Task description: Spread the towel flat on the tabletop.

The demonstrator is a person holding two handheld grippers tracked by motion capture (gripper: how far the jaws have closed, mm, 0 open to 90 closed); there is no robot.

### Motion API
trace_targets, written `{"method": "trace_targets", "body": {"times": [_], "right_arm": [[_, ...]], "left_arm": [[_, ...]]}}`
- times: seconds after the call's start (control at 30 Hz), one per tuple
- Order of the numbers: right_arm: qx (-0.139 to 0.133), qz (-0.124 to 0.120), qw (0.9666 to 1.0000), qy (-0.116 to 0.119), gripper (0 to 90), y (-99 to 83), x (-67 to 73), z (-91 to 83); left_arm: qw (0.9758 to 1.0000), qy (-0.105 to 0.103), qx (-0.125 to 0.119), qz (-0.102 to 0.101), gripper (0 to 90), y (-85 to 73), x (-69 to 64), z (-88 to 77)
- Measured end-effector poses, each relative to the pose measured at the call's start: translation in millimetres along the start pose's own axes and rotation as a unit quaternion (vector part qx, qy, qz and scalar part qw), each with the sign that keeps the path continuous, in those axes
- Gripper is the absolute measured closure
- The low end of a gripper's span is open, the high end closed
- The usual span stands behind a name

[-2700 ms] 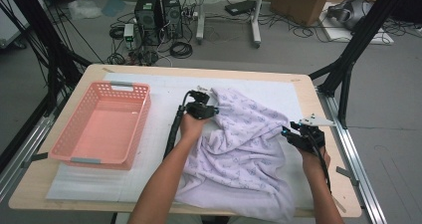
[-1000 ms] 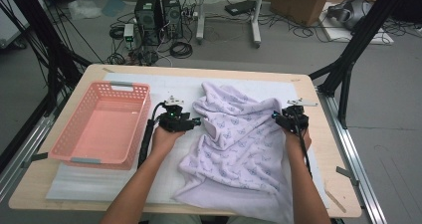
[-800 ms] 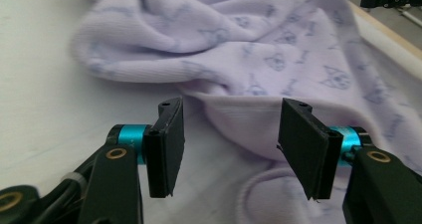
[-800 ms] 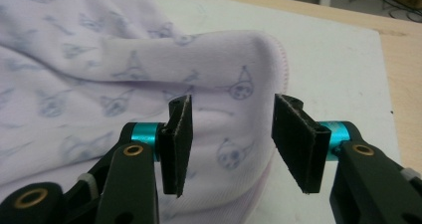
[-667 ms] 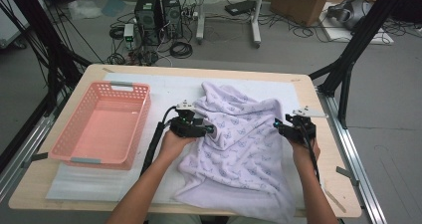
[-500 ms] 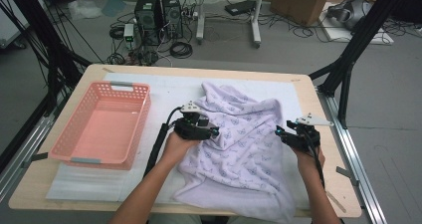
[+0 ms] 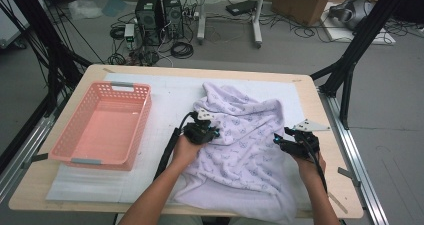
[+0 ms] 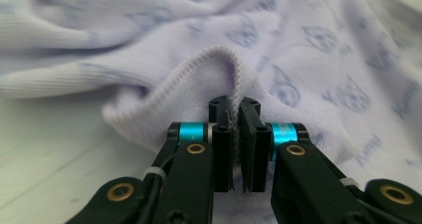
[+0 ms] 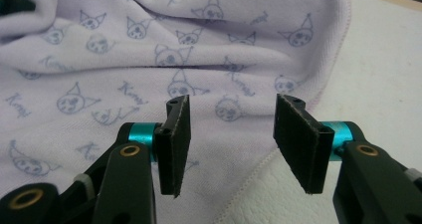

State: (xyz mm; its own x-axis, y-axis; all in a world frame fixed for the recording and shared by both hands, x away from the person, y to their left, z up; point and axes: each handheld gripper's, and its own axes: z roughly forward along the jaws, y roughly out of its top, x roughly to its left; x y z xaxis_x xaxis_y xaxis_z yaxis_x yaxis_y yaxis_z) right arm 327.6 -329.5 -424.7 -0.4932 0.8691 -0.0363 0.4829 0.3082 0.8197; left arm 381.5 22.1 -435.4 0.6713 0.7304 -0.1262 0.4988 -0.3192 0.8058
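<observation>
A lilac towel [image 7: 245,150] printed with small cat faces lies crumpled on the white mat [image 7: 170,95]. My left gripper [image 7: 210,133] sits at the towel's left side. In the left gripper view its jaws have just been closing and now pinch a raised fold of the ribbed hem [image 8: 219,59], so the left gripper [image 8: 235,109] is shut on the towel [image 8: 308,55]. My right gripper [image 7: 280,141] hovers at the towel's right edge. Its jaws have been opening, and the right gripper [image 9: 233,115] stands open over the towel [image 9: 149,40] near its stitched border, with nothing pressed between the pads.
A pink plastic basket [image 7: 144,119] stands on the left of the mat, with nothing in it. The wooden table [image 7: 312,100] has black frame posts at both sides. Computers, cables and boxes lie on the floor beyond the far edge.
My left gripper has slid right onto the towel's left edge and shut on the hem. My right gripper has drawn back toward the person along the right edge, its jaws a little wider.
</observation>
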Motion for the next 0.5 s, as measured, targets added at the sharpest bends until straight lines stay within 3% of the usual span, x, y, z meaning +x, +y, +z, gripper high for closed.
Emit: {"method": "trace_targets", "body": {"times": [0.1, 0.2, 0.27, 0.33, 0.4, 0.5], "right_arm": [[0.008, 0.001, 1.0000, 0.000, 46.2, -1.6, 0.1, 3.5], [0.013, 0.003, 0.9999, -0.002, 44.2, -1.5, 2.8, 7.6], [0.009, -0.001, 0.9999, 0.008, 43.9, 0.5, 7.4, 10.4], [0.010, -0.003, 0.9997, 0.020, 43.8, 2.3, 12.0, 13.1], [0.016, -0.013, 0.9995, 0.024, 43.6, 3.0, 14.9, 15.7], [0.021, -0.016, 0.9995, 0.019, 43.4, 2.4, 13.8, 15.7]], "left_arm": [[0.9983, 0.037, -0.024, -0.038, 86.0, -0.5, 23.4, -8.7], [0.9923, 0.085, -0.046, -0.078, 86.4, -3.4, 49.4, -18.8], [0.9889, 0.097, -0.052, -0.100, 86.3, -6.1, 62.5, -22.7], [0.9880, 0.093, -0.054, -0.111, 86.1, -8.0, 67.4, -24.7], [0.9889, 0.080, -0.058, -0.111, 80.4, -8.9, 66.0, -25.2], [0.9909, 0.060, -0.057, -0.106, 53.8, -10.8, 62.2, -26.4]]}}
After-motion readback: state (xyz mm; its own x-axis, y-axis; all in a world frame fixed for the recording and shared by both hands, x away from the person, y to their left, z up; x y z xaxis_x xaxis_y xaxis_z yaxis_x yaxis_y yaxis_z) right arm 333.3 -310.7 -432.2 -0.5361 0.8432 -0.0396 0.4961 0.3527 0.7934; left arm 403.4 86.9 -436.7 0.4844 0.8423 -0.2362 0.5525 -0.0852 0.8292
